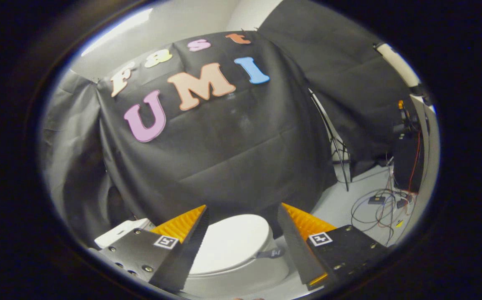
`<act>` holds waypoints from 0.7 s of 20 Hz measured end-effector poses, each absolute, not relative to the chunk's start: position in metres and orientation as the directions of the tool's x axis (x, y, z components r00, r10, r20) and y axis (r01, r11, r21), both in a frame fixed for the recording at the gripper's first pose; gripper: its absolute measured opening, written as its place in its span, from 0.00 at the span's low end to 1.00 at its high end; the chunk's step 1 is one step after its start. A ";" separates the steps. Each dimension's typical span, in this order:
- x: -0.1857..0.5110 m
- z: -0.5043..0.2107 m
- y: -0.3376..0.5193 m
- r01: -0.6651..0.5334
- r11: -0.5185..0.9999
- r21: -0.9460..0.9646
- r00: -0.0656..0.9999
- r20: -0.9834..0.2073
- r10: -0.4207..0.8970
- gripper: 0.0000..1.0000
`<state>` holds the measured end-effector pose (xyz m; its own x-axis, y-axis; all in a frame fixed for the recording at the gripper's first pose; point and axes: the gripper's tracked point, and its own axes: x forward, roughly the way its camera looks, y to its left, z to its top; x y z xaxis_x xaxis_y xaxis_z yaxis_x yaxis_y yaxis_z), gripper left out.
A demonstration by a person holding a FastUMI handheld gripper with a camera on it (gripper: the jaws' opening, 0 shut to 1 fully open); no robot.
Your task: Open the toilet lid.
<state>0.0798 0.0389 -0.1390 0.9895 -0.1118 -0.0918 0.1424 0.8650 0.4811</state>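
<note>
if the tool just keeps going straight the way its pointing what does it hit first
Probably the closed toilet lid. The open tool has the lid between its fingers and just beyond them, apart from both. Depth is hard to judge in this fisheye view; if it passes above the lid, the black cloth wall comes next.

White toilet lid (232, 243), black cloth (232, 150)

The toilet (241, 266) is white, standing on the pale floor (340, 208) close to the black cloth wall. Its oval lid (232, 243) lies shut, flat on the seat, with a small dark tab (270, 253) sticking out at its rim.
</note>
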 end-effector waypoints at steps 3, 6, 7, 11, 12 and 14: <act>0.085 -0.168 0.038 0.176 0.805 0.566 0.984 -0.125 -0.127 0.93; 0.089 -0.210 0.032 0.241 0.743 0.624 0.970 -0.181 -0.162 0.93; 0.090 -0.223 0.028 0.262 0.721 0.642 0.964 -0.200 -0.173 0.93; 0.100 -0.275 0.027 0.316 0.620 0.718 0.948 -0.268 -0.173 0.93; 0.104 -0.287 0.028 0.329 0.594 0.734 0.943 -0.287 -0.168 0.93; 0.112 -0.305 0.031 0.342 0.547 0.764 0.939 -0.306 -0.161 0.92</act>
<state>0.1120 0.0307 -0.3055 0.9385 -0.1608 -0.3055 0.3424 0.5467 0.7641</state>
